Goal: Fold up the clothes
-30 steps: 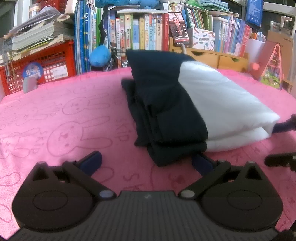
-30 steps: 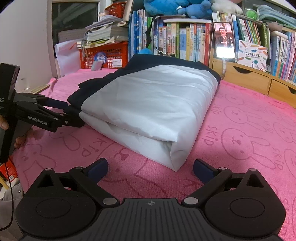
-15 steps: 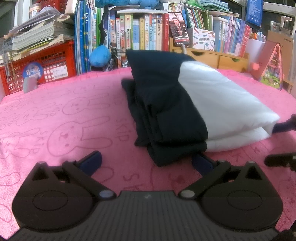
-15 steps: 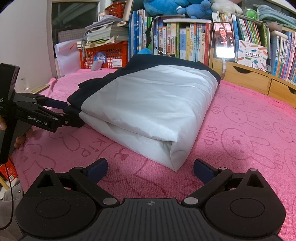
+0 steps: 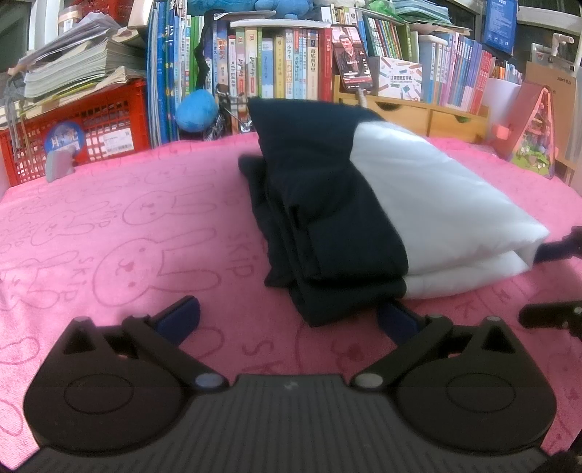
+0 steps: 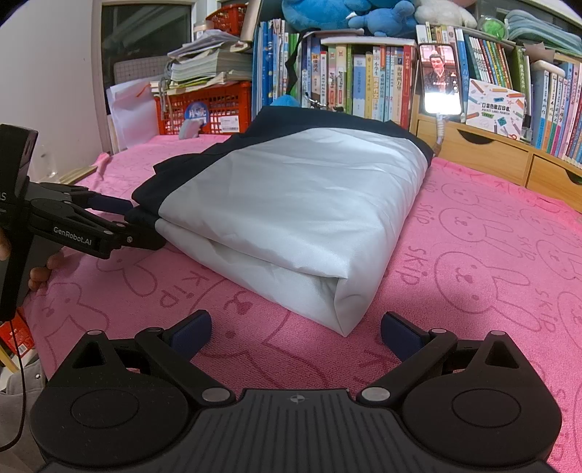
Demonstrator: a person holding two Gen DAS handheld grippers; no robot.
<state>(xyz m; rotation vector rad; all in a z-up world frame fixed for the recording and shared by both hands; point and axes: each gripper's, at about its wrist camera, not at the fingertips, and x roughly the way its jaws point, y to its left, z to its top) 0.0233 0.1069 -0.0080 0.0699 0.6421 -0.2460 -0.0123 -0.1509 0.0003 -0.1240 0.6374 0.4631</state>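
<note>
Left wrist: right tool [image 5: 556, 280] (edge-cropped) beside folded garment [image 5: 363, 218]

A pink bunny-print towel [image 6: 491, 254] covers the table. Behind it stand rows of books [image 5: 276, 65], a red plastic crate [image 5: 83, 134] under stacked papers, wooden drawers [image 6: 509, 160], a lit phone [image 6: 441, 83] and blue plush toys [image 6: 334, 12].

The right claw [image 5: 553, 283] is cut off by the frame edge, only its fingertips showing. The folded garment [image 5: 349, 225] hides the left claw's [image 5: 287, 320] right pad tip and the bed cover beneath.
</note>
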